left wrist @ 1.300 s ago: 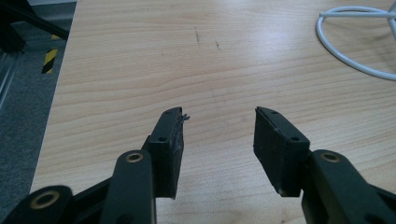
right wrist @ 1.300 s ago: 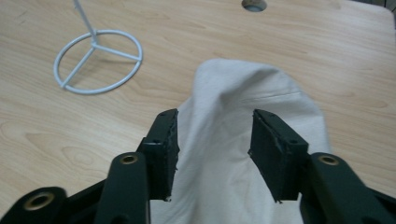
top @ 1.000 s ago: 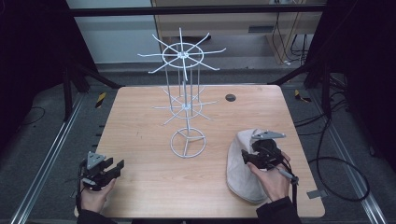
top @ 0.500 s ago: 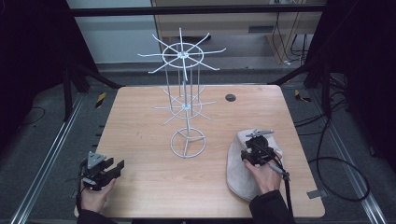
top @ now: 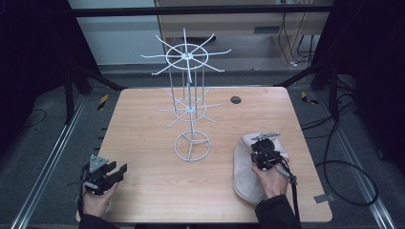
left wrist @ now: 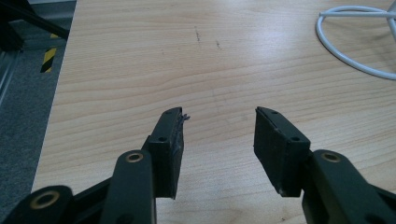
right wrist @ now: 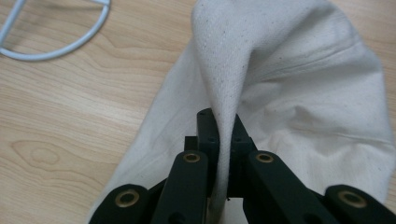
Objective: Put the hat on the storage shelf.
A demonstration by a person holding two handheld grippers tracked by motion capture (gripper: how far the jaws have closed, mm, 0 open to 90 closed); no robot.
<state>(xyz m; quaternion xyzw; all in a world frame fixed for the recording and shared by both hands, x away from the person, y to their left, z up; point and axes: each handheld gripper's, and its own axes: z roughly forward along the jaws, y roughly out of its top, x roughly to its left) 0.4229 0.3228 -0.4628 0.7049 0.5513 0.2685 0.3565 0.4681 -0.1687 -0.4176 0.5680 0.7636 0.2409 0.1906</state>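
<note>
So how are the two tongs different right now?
The right tongs are pinched shut on a fold of the white cloth; the left tongs gape open with nothing between them. The right sit over the cloth, the left over bare table. Both are black and hand-held.

hidden: cloth (right wrist: 289, 88) fold between gripper pads | cut off: cloth (right edge)

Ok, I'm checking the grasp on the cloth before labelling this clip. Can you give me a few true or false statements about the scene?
1. The right gripper is shut on a fold of the white cloth. True.
2. The left gripper holds the cloth. False: it is open above the bare table.
3. The cloth hangs on the wire rack. False: it lies on the table beside it.
4. The rack stands upright. True.
</note>
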